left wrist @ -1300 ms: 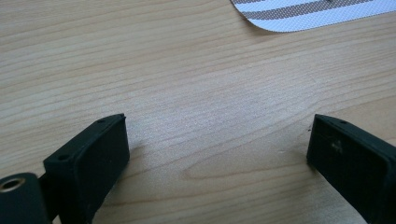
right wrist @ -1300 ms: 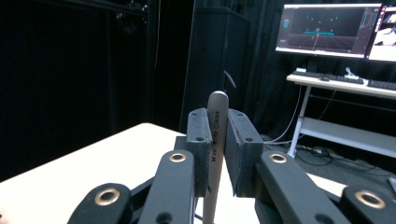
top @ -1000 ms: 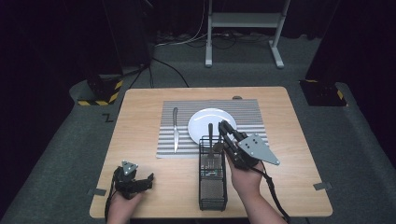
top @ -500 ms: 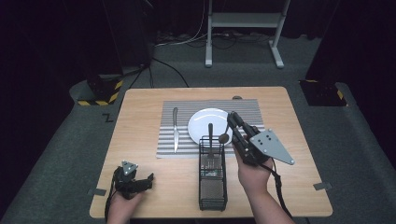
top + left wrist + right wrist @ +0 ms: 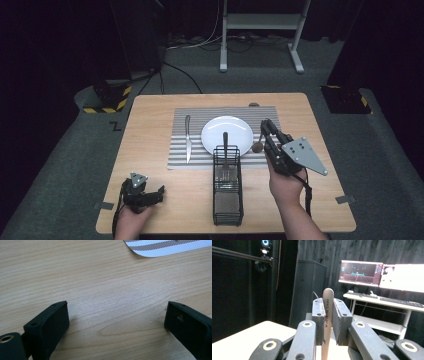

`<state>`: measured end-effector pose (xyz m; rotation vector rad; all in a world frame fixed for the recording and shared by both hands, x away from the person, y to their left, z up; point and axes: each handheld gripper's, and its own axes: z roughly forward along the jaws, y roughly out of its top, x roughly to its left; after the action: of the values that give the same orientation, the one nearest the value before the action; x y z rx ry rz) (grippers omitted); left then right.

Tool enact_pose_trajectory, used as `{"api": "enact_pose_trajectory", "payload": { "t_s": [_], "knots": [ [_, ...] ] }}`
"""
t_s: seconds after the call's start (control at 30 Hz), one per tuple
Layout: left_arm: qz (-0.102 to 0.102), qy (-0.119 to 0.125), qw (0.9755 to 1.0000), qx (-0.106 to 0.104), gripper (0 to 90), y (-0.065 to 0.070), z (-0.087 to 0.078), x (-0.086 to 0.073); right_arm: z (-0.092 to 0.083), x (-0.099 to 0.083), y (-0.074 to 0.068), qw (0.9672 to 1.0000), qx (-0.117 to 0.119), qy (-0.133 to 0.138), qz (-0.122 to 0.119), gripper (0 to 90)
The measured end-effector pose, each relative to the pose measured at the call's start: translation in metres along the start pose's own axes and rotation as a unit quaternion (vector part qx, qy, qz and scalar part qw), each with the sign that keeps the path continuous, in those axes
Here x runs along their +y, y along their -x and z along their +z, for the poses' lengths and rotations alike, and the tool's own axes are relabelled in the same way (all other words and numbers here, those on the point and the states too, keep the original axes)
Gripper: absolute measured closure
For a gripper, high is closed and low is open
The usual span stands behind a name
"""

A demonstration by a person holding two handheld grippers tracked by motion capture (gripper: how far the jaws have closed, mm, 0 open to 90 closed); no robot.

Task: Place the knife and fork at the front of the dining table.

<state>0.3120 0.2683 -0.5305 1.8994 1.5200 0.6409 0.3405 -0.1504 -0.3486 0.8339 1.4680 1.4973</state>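
High view above table [image 5: 150,120], facing down; left gripper view close on tabletop; right faces room.

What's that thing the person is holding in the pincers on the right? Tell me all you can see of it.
It is a spoon, metal by its shine, clamped by its handle in the right gripper. In the right gripper view the flat, round-ended handle stands up between the two black pads, with small lettering down it that is too small to read. In the high view its rounded bowl hangs at the lower end, over the striped placemat just right of the white plate. Whether the bowl touches the mat cannot be told.
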Motion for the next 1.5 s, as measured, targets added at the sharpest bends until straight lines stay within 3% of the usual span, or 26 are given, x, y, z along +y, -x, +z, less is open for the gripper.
{"api": "enact_pose_trajectory", "payload": {
  "t_s": [0.37, 0.87, 1.5],
  "knots": [
    [0.001, 0.000, 1.0000, 0.000, 6.1, 0.000, 0.000, 0.000, 0.005, -0.027, 0.016, 0.9994, -0.021, -0.028, 0.002, 80.9],
    [-0.002, 0.001, 1.0000, 0.002, 7.3, 0.000, -0.001, -0.001, 0.027, -0.073, 0.036, 0.9964, -0.039, -0.073, 0.018, 81.0],
    [-0.002, 0.001, 1.0000, 0.002, 7.4, 0.000, -0.001, -0.001, 0.047, -0.100, 0.037, 0.9926, -0.039, -0.113, 0.025, 81.0]
  ]
}}
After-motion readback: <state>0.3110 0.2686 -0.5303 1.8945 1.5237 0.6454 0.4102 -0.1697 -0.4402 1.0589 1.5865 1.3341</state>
